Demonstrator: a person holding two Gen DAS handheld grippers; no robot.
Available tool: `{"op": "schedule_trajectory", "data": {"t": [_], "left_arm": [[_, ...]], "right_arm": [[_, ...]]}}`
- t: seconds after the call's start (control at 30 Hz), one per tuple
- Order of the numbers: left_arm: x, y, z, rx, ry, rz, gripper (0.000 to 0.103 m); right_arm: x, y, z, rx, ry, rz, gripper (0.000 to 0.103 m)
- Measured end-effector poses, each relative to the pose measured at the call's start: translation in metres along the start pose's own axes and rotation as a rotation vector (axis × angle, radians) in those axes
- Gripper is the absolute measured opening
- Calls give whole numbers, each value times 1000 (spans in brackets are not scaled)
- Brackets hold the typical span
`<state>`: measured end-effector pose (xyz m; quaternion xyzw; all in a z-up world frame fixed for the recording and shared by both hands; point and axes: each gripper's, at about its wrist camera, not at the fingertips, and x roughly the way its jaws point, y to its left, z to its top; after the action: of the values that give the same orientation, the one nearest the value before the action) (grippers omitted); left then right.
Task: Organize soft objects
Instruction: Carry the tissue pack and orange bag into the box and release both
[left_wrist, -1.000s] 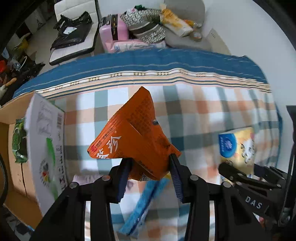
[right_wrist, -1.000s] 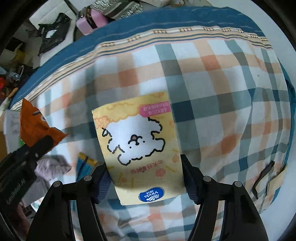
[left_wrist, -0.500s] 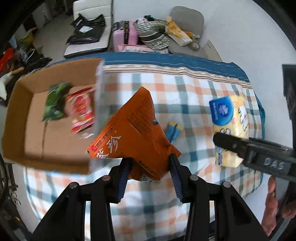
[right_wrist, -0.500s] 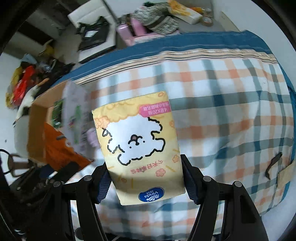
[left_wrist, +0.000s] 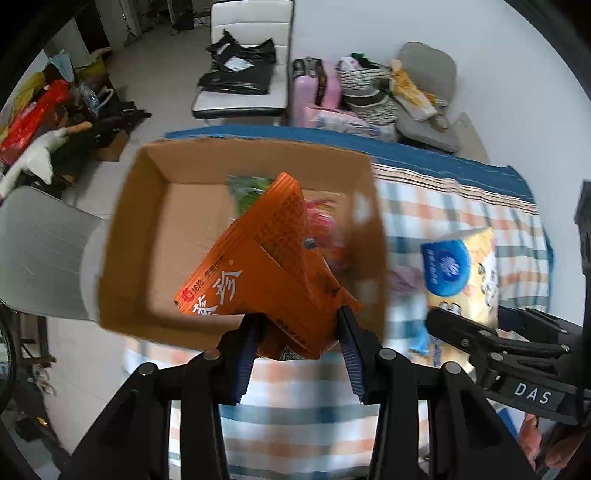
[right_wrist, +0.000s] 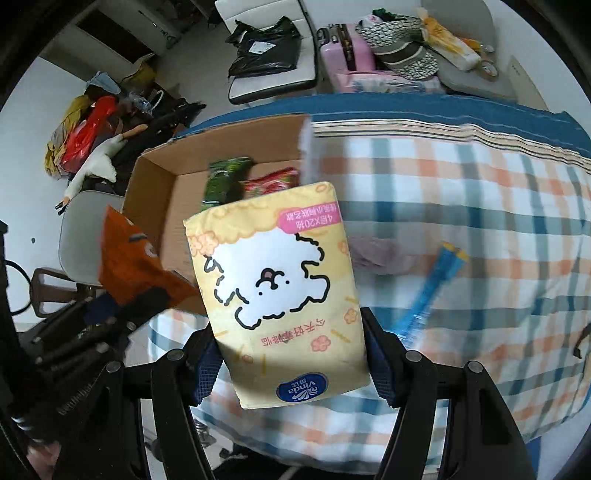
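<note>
carrying step right now, both claws loaded. left claw (left_wrist: 301, 334) is clamped on the orange snack bag (left_wrist: 266, 269), held up over the open cardboard box (left_wrist: 125, 236) at the left edge of the bed (right_wrist: 461, 192) — green and red packets already sit inside. right claw (right_wrist: 291, 365) is squeezing the yellow tissue pack (right_wrist: 277, 291), held up just beside the box's near corner. next move, i'd guess: lower the orange bag past the box wall and let go, then the tissues. blue wrapper (right_wrist: 428, 291) still lies on the bed.
</note>
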<state>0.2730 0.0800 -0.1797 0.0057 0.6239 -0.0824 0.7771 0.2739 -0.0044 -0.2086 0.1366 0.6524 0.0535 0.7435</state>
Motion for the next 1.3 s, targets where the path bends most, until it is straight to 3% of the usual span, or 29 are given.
{"op": "schedule_trajectory", "data": {"t": [0.33, 0.67, 1.0, 1.13, 1.2, 1.3], "left_arm": [[70, 93, 65, 48, 161, 65, 39], [142, 115, 98, 108, 312, 59, 39], [162, 121, 116, 118, 376, 85, 43], [154, 121, 118, 125, 361, 84, 58], [147, 120, 117, 127, 349, 82, 73], [134, 120, 111, 117, 323, 73, 85]], "right_arm": [[83, 61, 32, 66, 90, -60, 70], [146, 64, 33, 136, 199, -111, 70], [169, 70, 31, 168, 261, -120, 72], [162, 80, 33, 139, 233, -134, 87], [159, 84, 35, 126, 225, -139, 92], [154, 88, 36, 110, 212, -154, 97]]}}
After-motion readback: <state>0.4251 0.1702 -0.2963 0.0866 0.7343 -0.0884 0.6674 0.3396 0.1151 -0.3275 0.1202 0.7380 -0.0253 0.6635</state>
